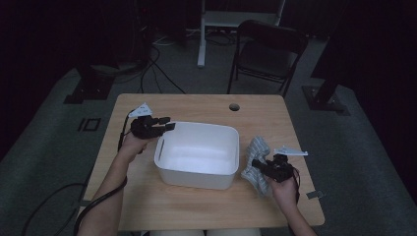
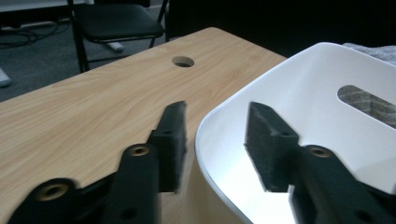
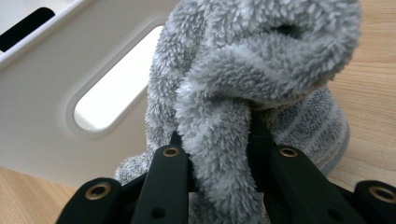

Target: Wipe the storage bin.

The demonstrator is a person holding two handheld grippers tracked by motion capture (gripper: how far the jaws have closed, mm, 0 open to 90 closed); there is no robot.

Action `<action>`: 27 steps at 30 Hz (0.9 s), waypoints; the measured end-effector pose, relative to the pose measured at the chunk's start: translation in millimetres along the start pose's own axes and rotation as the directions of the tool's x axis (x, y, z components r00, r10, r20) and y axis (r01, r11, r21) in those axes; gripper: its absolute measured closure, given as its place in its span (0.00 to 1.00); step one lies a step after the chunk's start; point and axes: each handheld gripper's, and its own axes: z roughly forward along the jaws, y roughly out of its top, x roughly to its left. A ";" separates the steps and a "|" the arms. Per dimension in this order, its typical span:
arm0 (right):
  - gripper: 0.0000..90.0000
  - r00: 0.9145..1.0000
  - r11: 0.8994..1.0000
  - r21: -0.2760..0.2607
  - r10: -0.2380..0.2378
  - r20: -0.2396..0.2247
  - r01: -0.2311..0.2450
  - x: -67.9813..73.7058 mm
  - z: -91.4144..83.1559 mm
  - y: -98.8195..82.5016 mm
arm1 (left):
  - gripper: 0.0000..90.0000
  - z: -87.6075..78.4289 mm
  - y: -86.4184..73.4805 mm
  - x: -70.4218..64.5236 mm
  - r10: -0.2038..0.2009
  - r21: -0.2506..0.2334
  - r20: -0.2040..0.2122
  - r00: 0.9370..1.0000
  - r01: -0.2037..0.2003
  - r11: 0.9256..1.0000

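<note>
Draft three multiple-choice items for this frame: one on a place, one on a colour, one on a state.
1. Where does the towel lie?
A. inside the bin
B. right of the bin, on the table
C. on the chair

2. What colour is the bin?
A. white
B. blue
C. black

3. What is the right gripper doing?
A. standing open over bare table
B. gripping the bin's rim
C. clamping a fold of towel

Key: 1 B, the high view shows it beside the bin's right wall; 2 A, white in every view; 3 C, fingers pinch the grey fold.
</note>
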 end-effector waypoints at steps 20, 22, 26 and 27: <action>0.84 1.000 1.000 -0.013 0.020 0.015 -0.020 -6.0 -4.8 -0.5 | 0.91 -16.2 -17.6 -19.4 -0.047 -0.042 -0.136 0.990 0.042 0.998; 0.84 1.000 1.000 -0.014 0.022 0.016 -0.022 -6.3 -4.9 -0.2 | 0.91 -20.3 -19.3 -24.7 -0.054 -0.042 -0.163 0.985 0.047 0.998; 0.84 1.000 1.000 -0.013 0.020 0.017 -0.019 -6.3 -4.9 -0.2 | 0.91 -27.3 -24.9 -33.1 -0.083 -0.054 -0.185 0.979 0.074 0.996; 0.84 1.000 1.000 -0.012 0.020 0.016 -0.020 -6.3 -4.8 -0.2 | 0.91 -28.5 -26.1 -34.6 -0.079 -0.057 -0.183 0.980 0.070 0.996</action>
